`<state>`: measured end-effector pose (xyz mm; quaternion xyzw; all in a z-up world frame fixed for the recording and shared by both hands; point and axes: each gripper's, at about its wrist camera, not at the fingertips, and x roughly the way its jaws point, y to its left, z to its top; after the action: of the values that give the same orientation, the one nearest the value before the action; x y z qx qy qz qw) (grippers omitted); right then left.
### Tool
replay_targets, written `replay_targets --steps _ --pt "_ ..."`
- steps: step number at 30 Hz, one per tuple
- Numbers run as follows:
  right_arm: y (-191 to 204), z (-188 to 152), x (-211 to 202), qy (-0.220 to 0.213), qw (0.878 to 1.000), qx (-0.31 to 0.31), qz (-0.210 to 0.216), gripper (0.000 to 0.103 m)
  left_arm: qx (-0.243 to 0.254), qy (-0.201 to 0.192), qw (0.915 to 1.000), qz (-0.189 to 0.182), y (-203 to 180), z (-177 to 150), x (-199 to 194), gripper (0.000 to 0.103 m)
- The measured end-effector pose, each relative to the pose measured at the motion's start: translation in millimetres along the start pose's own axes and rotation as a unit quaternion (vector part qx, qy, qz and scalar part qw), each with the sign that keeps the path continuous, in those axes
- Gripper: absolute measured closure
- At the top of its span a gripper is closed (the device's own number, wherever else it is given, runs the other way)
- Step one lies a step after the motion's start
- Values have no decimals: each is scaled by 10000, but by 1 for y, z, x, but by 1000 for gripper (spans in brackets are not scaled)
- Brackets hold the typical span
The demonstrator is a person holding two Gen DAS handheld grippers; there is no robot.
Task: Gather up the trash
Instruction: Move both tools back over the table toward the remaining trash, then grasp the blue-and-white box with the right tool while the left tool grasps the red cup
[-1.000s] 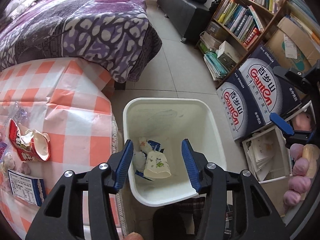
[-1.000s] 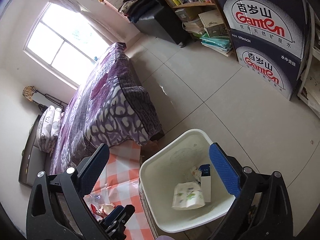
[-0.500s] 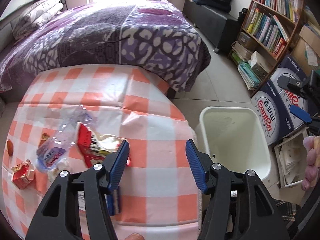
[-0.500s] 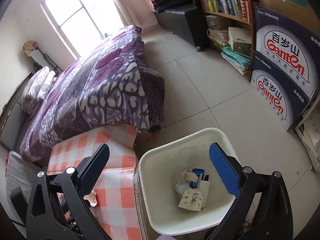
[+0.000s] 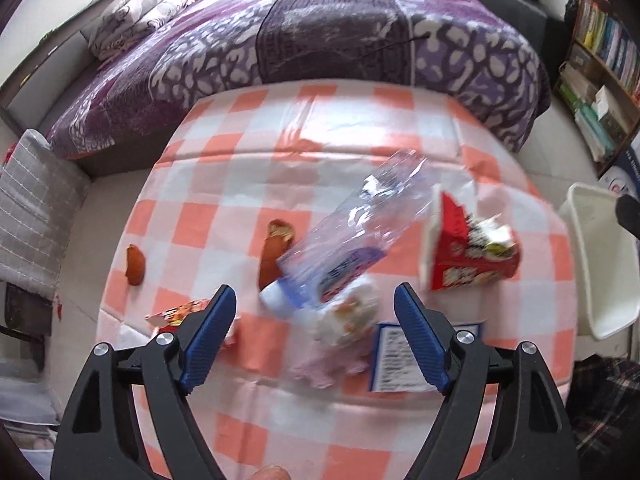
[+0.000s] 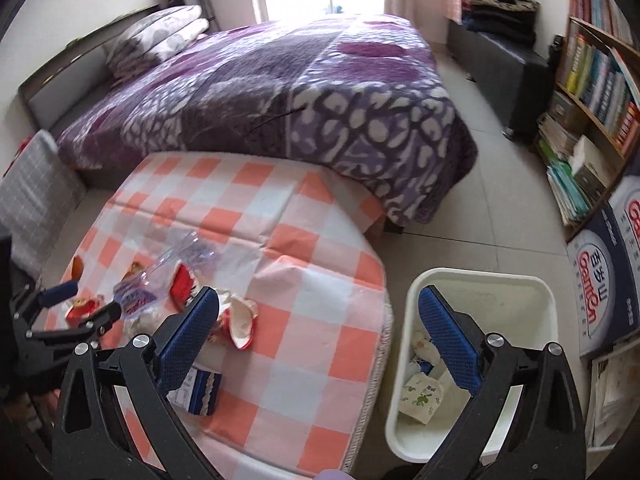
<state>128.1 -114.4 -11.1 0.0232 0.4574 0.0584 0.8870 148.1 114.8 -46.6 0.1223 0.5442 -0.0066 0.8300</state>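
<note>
My left gripper (image 5: 314, 300) hangs over the checked table (image 5: 360, 128), its jaws opening and pressing on nothing. Below its fingers lie the cap end of a clear plastic bottle (image 5: 352, 236) and a crumpled white wrapper (image 5: 348, 316). A red snack bag (image 5: 468, 256), a blue-white packet (image 5: 404, 356), a small red carton (image 5: 184, 314) and orange peels (image 5: 135, 265) lie around them. My right gripper (image 6: 320, 300) stands open and empty above the table's right edge, next to the white bin (image 6: 480, 280), which holds a paper pack (image 6: 424, 394). The left gripper (image 6: 90, 302) shows at the far left.
A bed with a purple blanket (image 6: 280, 88) runs behind the table. A bookshelf (image 6: 600, 80) and blue water boxes (image 6: 596, 280) line the right wall beyond the bin. A grey cushion (image 5: 32, 208) sits left of the table. Bare tiled floor (image 6: 500, 168) lies between bed and shelf.
Both grippers swung left from above the bin toward the table. The left jaws spread wider and now hang over the trash. The right gripper rolled level.
</note>
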Motion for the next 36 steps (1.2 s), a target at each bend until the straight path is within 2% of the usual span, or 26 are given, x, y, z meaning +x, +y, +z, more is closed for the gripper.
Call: replay_targets --steps 3,7,8,11,15,17,19,21,23,25,30,31,36 --pt "42 -18 13 168 9938 -1044 352 7 419 336 9984 182 26 -13 17 19" --pt "97 -39 21 175 9699 -2341 649 7 841 536 9932 594 52 -30 39 18" --pt "112 -46 25 256 9608 -2648 785 7 933 573 9917 677 57 -33 43 18" --pt "144 -61 42 559 9403 -3219 954 7 1257 556 9874 781 71 -42 53 17" --pt "165 -73 70 902 9250 -3593 847 7 1370 619 9857 767 85 -46 68 17" --pt "169 -74 82 1020 9248 -3581 785 7 1322 632 9865 734 90 -44 77 17" --pt "171 -75 90 1117 9269 -3481 843 14 1240 645 9880 663 95 -42 87 17" --pt "171 -73 100 1346 9281 -3344 931 41 1115 685 9895 606 100 -42 96 17" --pt "170 -69 98 1255 9305 -3291 1002 44 925 695 9924 420 104 -42 100 20" --pt "169 -66 95 1217 9335 -3182 1117 46 527 719 9960 48 113 -40 100 38" --pt "161 -49 74 889 9476 -2699 1460 47 -286 647 9973 -205 131 -33 94 55" --pt "160 -46 69 804 9502 -2600 1519 47 -437 593 9969 -270 133 -32 91 62" --pt "151 -22 42 175 9697 -1936 1480 47 -1307 250 9899 -491 140 -22 69 62"
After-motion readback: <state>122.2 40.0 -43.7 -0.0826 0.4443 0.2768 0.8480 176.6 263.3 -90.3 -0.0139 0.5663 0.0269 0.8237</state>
